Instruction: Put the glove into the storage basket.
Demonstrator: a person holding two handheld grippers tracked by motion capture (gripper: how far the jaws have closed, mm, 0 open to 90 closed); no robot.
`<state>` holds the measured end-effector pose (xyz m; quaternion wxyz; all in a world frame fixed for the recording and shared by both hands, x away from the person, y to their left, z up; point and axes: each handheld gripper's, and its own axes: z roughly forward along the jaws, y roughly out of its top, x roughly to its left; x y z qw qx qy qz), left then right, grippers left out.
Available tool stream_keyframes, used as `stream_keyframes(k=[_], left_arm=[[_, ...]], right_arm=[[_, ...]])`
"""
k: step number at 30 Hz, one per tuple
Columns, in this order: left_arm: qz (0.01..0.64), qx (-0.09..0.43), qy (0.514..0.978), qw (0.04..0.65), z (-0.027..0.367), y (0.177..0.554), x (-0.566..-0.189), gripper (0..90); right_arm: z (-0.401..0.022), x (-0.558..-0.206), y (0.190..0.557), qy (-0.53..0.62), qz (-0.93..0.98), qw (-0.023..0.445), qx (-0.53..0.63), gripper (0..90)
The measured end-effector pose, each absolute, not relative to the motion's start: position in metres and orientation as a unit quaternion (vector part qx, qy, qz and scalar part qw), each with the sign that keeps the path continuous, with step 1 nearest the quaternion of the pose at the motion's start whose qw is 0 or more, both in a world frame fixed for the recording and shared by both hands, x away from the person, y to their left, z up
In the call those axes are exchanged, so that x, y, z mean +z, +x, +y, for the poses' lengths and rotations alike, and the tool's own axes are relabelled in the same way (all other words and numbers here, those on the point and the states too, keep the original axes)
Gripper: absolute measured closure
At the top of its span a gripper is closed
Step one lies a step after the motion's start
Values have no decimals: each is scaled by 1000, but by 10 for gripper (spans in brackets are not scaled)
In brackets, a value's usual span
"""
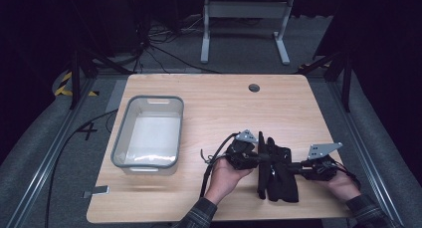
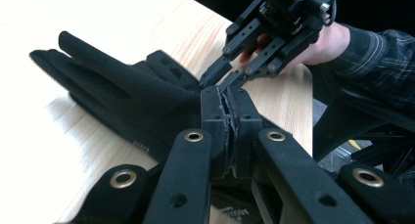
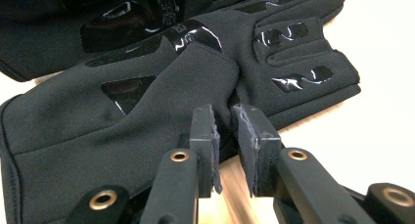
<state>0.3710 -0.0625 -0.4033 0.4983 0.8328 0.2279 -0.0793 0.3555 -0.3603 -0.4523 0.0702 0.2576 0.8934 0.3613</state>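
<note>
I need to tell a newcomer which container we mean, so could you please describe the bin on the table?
On the light wooden table, look to its left half, well away from the black gloves near the front edge. There stands a rectangular plastic bin, translucent with a grey rim; it is the sole container and looks empty.

A black "4" marks the floor [image 1: 87,131].

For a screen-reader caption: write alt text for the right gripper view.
The right gripper, jaws slightly apart, sits at the edge of a black glove lying on the light wooden table. Glossy grip patches mark the glove's palm and fingers.
</note>
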Motion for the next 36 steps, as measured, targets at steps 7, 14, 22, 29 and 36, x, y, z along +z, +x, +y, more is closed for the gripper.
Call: stream_keyframes(k=[7,14,22,29,36], left_arm=[[222,-84,834,498,-75,374,-403,877],[214,-90,839,491,-92,378,-406,877],[209,-94,847,480,-109,386,-414,877],[209,-96,850,475,-117,388,-419,877],[208,-95,851,473,-122,390,-420,876]], right_arm=[[-350,-452,361,246,897,70,360,764],[-346,-453,365,242,897,68,363,759],[-344,-453,366,236,898,62,366,697],[-369,-449,366,261,891,70,365,679],[-366,-454,366,250,898,59,357,860]])
